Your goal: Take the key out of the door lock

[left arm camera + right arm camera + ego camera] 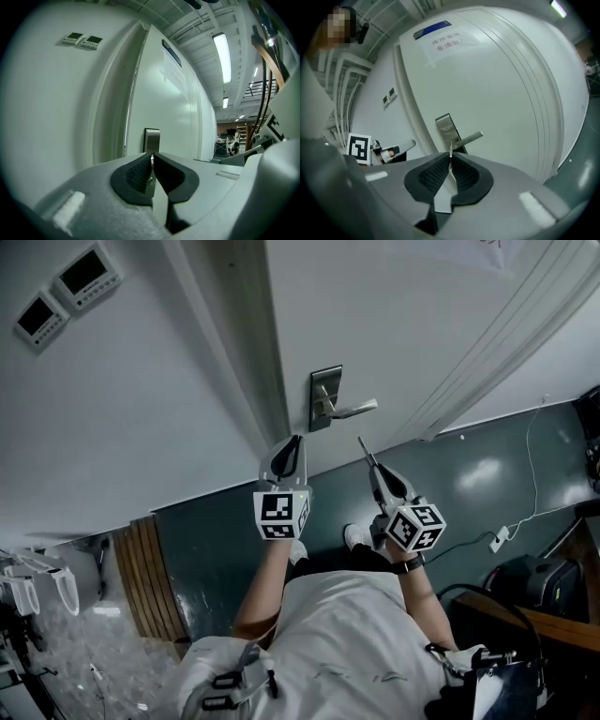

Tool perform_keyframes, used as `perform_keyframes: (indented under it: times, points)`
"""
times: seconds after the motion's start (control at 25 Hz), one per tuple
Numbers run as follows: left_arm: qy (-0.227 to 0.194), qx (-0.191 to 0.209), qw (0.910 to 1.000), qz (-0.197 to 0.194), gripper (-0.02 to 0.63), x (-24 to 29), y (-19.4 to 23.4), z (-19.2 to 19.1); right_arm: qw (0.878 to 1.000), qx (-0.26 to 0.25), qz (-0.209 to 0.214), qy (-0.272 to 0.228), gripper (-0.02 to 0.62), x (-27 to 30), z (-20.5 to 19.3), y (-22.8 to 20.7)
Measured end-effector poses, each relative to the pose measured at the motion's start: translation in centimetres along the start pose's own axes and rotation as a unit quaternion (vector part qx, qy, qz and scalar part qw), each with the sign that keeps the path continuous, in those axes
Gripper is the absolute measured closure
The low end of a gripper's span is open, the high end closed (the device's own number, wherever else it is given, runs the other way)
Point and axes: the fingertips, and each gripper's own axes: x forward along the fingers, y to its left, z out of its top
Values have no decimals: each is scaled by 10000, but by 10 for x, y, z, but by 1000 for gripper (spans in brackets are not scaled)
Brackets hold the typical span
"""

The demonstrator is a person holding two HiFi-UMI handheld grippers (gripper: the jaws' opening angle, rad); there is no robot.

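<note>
The pale door carries a steel lock plate (325, 395) (151, 139) (446, 127) with a lever handle (349, 410) (467, 139). My right gripper (360, 441) (450, 158) hovers just in front of and below the lever, shut on a thin silver blade that looks like the key (450, 151), seen edge-on and sticking up from the pads. My left gripper (298, 438) (153, 154) is held just below-left of the plate, its tips meeting, with nothing clearly between them. In the right gripper view the left gripper (410, 144) shows at the left.
Two wall control panels (66, 292) (83, 41) sit left of the door frame. A paper notice (446, 41) is stuck on the door. On the dark floor lie a white cable with a plug block (497, 540) and wooden slats (150, 577). A person's shoes (354, 536) are below.
</note>
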Motion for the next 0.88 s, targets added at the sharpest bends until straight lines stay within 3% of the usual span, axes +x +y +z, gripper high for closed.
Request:
perform_keyframes:
  times: [0.16, 0.36, 0.64, 0.76, 0.88]
  points:
    - [-31, -62, 9998, 197, 606, -22, -27, -4, 9958, -781, 190, -433, 568, -24, 38, 9]
    - [-215, 219, 9978, 580, 606, -49, -75, 11, 9833, -1609, 390, -759, 568, -60, 63, 13]
    - [-41, 102, 9971, 752, 606, -70, -180, -14, 9823, -1608, 759, -587, 568, -118, 43, -10]
    - [71, 41, 9967, 811, 606, -83, -195, -25, 9846, -1550, 698, -407, 568, -130, 29, -17]
    - [-45, 122, 9965, 821, 606, -82, -194, -16, 9822, -1650, 725, -529, 568, -138, 37, -14]
